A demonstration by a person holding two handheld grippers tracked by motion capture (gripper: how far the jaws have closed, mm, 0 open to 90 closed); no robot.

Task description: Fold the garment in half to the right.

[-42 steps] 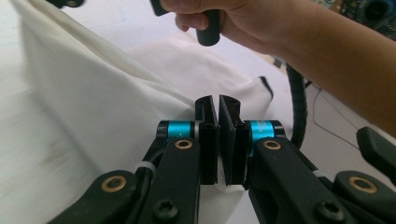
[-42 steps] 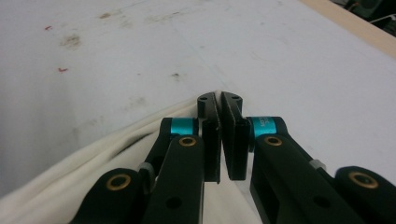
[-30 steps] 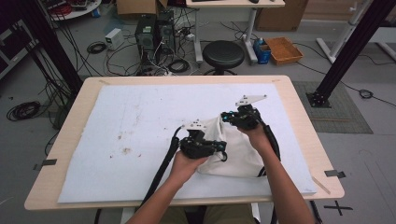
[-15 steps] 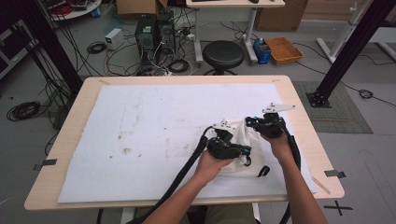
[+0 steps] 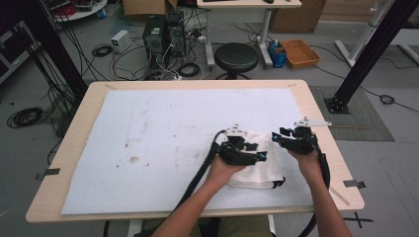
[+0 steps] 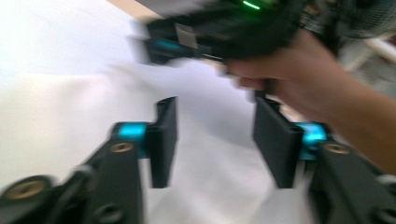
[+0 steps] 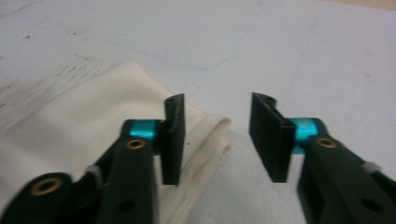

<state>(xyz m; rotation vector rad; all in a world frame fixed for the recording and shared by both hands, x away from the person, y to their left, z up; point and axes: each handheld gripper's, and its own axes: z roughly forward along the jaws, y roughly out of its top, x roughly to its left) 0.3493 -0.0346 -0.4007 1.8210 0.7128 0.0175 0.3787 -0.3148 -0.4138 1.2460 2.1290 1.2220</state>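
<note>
Left gripper (image 5: 262, 157): black, hard-edged, with turquoise collars behind its two flat ribbed jaws; the jaws stand wide apart with nothing between them. In the high view it lies across the cloth, nose toward the right gripper.
Right gripper (image 5: 274, 136): same black and turquoise build, a grey three-cornered plate on top; jaws spread wide and empty. It sits at the cloth's right edge.
Cloth (image 5: 254, 168): cream-white, soft, folded into a thick rounded pad with rolled edges; a small dark tab shows at its near right corner. In the right gripper view (image 7: 84, 126) its folded corner lies under and just past the left-hand jaw, while the other jaw hangs over the bare mat. In the left gripper view, which is blurred, a pale surface lies under the open jaws; cloth or mat I cannot tell.
Mat (image 5: 163, 143): a pale blue-white sheet, smooth, flecked with brown stains to the left of the left gripper and faint pen lines ahead of the right one.
Table (image 5: 74, 133): light wood rim with rounded corners, showing around the mat.
Hands: the left hand (image 5: 220, 170) grips its tool from behind, over the cloth's near edge; the right hand (image 5: 309, 165) holds its tool just right of the cloth.
Cables: thick black, trailing from each gripper back along the forearms.
</note>
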